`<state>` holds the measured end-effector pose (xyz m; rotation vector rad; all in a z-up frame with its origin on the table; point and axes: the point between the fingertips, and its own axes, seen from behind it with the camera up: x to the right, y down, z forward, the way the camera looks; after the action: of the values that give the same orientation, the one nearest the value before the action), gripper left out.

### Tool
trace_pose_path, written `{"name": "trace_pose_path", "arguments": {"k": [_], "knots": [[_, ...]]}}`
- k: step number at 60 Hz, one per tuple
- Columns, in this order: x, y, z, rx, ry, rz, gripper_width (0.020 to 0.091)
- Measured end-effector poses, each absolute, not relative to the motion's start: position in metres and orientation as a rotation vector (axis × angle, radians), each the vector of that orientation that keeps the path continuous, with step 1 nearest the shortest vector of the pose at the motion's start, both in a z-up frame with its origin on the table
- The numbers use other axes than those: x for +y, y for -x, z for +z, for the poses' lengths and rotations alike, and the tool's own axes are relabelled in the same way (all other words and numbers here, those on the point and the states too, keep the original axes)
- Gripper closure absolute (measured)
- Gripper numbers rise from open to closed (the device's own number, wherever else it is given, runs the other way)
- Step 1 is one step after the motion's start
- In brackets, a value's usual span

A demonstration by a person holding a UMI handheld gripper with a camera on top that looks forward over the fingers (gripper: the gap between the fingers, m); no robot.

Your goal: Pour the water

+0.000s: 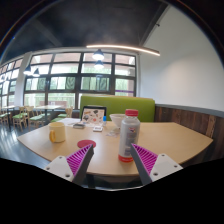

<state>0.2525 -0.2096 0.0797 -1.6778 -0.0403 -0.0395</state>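
A light wooden table (150, 140) with a rounded edge fills the foreground of a bright dining room. Behind it stands a green upholstered bench (140, 105), its back rising against the windows. A wide wall of windows (75, 80) with dark frames runs across the far side, letting in daylight and showing trees outside. More tables and chairs (25, 112) stand in the dimmer area off to one side. A long, thin linear lamp (122, 48) hangs lit from the dark ceiling (90, 22). On the other side, a plain white wall (190, 70) rises above dark wood panelling (197, 120).
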Motion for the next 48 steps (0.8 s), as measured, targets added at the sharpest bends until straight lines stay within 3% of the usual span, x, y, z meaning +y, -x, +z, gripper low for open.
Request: {"name": "trace_pose_path", "arguments": {"k": [7,22,24,27,48], "knots": [[-0.173,-0.282,0.065,0.003,1.695,-0.059,0.0288],[-0.106,-0.309,0.074,-0.004,1.625,-0.120,0.0301],[-0.089,-0.305,0.080,-0.014,1.596,-0.116,0.0340],[-0.088,-0.311,0.078,0.004,1.571,-0.136,0.0582],[-0.084,-0.312,0.082,0.070,1.546,-0.164,0.0725]]}}
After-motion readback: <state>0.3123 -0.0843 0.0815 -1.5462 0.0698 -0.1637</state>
